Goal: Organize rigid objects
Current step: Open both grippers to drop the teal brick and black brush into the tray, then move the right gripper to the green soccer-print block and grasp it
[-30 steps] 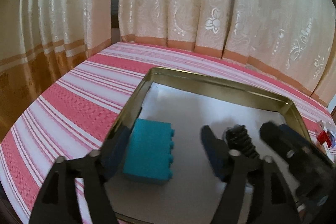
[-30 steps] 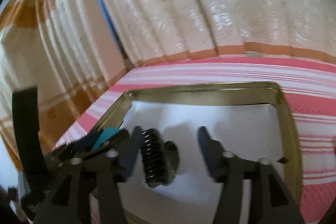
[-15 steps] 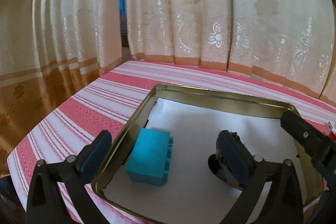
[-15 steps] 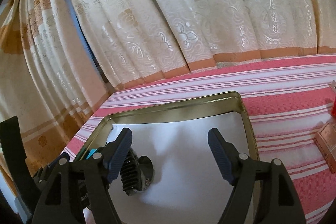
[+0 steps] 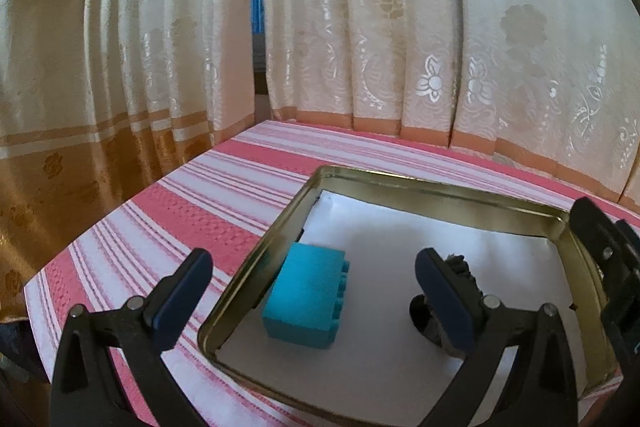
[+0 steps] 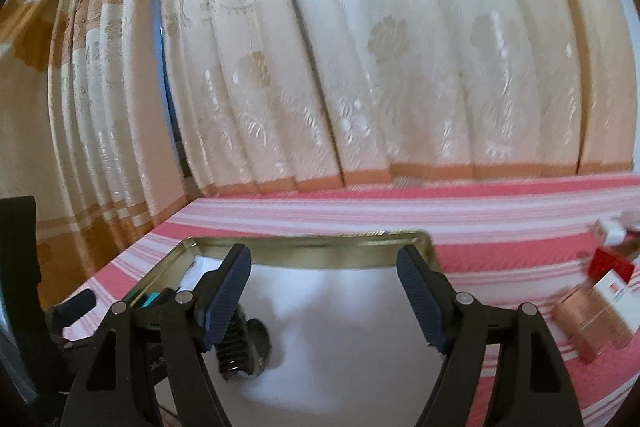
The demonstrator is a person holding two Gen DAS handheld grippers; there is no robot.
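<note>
A shallow gold tin tray [image 5: 404, 183] with a white floor lies on the pink striped cloth. Inside it a teal toy brick [image 5: 308, 301] rests near the left wall. A black ribbed gear-like part [image 5: 460, 271] lies to its right, partly hidden behind my left gripper's right finger. My left gripper [image 5: 312, 301] stands wide open above the tray's near edge, touching nothing. In the right wrist view the tray [image 6: 320, 253] and the black part [image 6: 242, 345] show again. My right gripper [image 6: 324, 297] hovers over the tray, its jaws opening with nothing between them.
Cream patterned curtains [image 5: 400, 27] hang close behind the table. Right of the tray lie a copper-coloured box [image 6: 592, 323] and red and white small boxes [image 6: 612, 263]. The cloth's left edge [image 5: 80, 247] drops off near the curtain.
Both grippers have opened and drawn back from the tray, leaving the teal brick and the black part lying inside. Both views have tilted up, showing more curtain.
</note>
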